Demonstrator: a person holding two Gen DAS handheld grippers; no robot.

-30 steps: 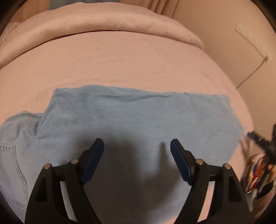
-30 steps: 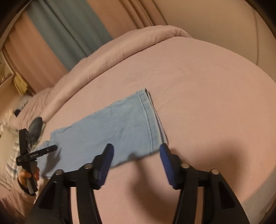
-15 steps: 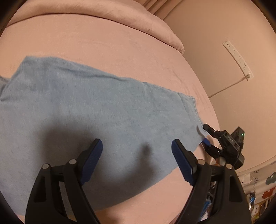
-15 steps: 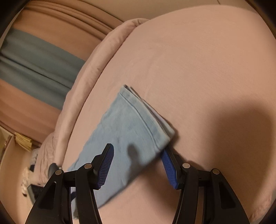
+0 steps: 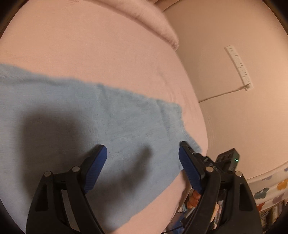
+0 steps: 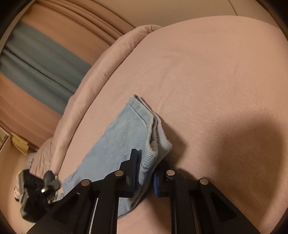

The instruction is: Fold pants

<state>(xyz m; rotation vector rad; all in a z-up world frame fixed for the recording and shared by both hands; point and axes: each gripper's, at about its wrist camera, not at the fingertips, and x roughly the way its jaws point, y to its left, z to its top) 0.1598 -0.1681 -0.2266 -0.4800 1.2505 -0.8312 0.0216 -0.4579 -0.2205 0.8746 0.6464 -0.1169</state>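
Observation:
Light blue denim pants (image 5: 108,126) lie flat across the pink bed sheet (image 5: 90,45). My left gripper (image 5: 143,153) hovers open just above the leg fabric, close to the hem end, with nothing pinched. In the right wrist view the stacked leg hems (image 6: 144,126) point toward me. My right gripper (image 6: 145,165) is closing, and its pads press on the near corner of the hem. The right gripper (image 5: 228,160) also shows beyond my left gripper's right finger, at the bed's edge.
A rolled pink duvet (image 5: 153,16) lies along the far side of the bed. The wall to the right carries a white power strip (image 5: 237,66) with a cable. Teal and brown curtains (image 6: 36,59) hang behind the bed. A cluttered shelf (image 5: 270,207) stands below the bed's right edge.
The left gripper has swung right along the pants toward the hem end, still open. The right gripper rolled, sank onto the hem corner and closed on it.

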